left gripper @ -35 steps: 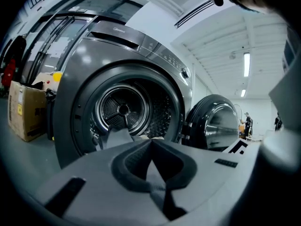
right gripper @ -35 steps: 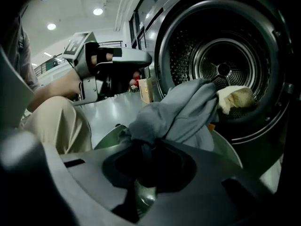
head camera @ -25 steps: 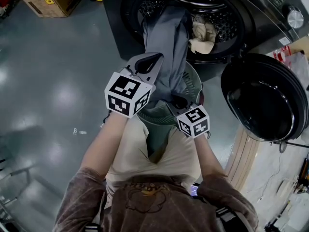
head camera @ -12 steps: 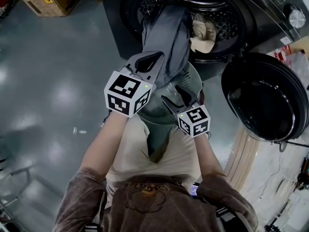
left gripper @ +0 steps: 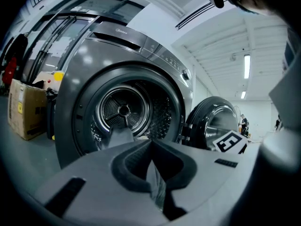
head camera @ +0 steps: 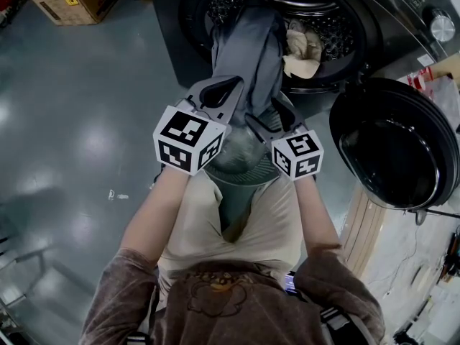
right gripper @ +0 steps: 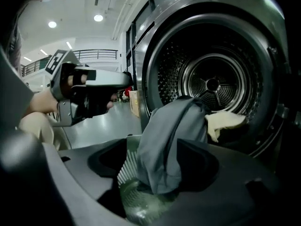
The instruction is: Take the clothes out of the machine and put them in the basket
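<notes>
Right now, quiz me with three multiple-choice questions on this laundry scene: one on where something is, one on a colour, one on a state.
1. Where is the cream cloth?
A. in the drum
B. in the basket
C. on the floor

2. What colour is the basket?
A. red
B. green
C. white

3. What is the left gripper doing?
A. open and empty
B. shut on the cream cloth
C. shut on the grey garment

Answers:
1 A: the cream cloth lies inside the drum, beside the grey garment.
2 B: the basket's slats show green in the right gripper view.
3 C: the left gripper's jaws are together with a fold of grey garment pinched between them.
</notes>
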A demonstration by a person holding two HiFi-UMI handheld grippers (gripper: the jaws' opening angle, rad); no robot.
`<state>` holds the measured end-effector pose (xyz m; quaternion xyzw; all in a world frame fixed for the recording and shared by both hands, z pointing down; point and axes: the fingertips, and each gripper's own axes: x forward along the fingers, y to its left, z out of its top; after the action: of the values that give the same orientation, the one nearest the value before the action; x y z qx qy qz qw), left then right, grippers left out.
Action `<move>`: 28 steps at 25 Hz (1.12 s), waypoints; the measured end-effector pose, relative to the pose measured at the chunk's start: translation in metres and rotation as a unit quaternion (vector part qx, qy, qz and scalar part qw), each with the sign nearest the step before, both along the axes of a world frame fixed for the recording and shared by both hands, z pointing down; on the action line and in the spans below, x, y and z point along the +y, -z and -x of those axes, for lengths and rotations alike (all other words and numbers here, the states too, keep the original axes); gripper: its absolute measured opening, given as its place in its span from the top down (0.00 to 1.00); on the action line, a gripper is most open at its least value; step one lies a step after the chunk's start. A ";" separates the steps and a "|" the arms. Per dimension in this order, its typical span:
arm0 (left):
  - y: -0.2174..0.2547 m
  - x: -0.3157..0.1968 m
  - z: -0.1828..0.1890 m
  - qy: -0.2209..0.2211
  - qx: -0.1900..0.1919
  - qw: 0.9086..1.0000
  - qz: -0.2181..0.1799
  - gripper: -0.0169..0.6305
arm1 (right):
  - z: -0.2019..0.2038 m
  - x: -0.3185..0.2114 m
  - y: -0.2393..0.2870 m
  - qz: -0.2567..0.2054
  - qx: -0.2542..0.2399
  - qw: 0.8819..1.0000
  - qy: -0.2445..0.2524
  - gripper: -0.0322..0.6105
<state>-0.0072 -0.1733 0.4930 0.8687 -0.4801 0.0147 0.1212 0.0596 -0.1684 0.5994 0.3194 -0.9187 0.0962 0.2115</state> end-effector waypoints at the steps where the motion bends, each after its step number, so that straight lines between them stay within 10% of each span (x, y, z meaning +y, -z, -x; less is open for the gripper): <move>1: 0.000 0.000 0.001 0.001 0.001 1.000 0.000 0.96 | 0.001 -0.010 0.005 -0.007 -0.004 1.000 -0.004 0.43; 17: -0.004 -0.003 0.008 0.003 0.003 1.000 0.002 0.96 | 0.027 -0.173 0.044 -0.060 0.053 0.996 -0.043 0.21; 28: -0.007 -0.004 0.012 0.003 -0.020 1.000 -0.001 0.96 | 0.038 -0.216 -0.004 0.036 0.081 0.995 -0.034 0.18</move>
<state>-0.0196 -0.1771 0.5002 0.8668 -0.4853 0.0315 0.1104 0.0217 -0.3841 0.6035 0.3497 -0.8829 0.1102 0.2934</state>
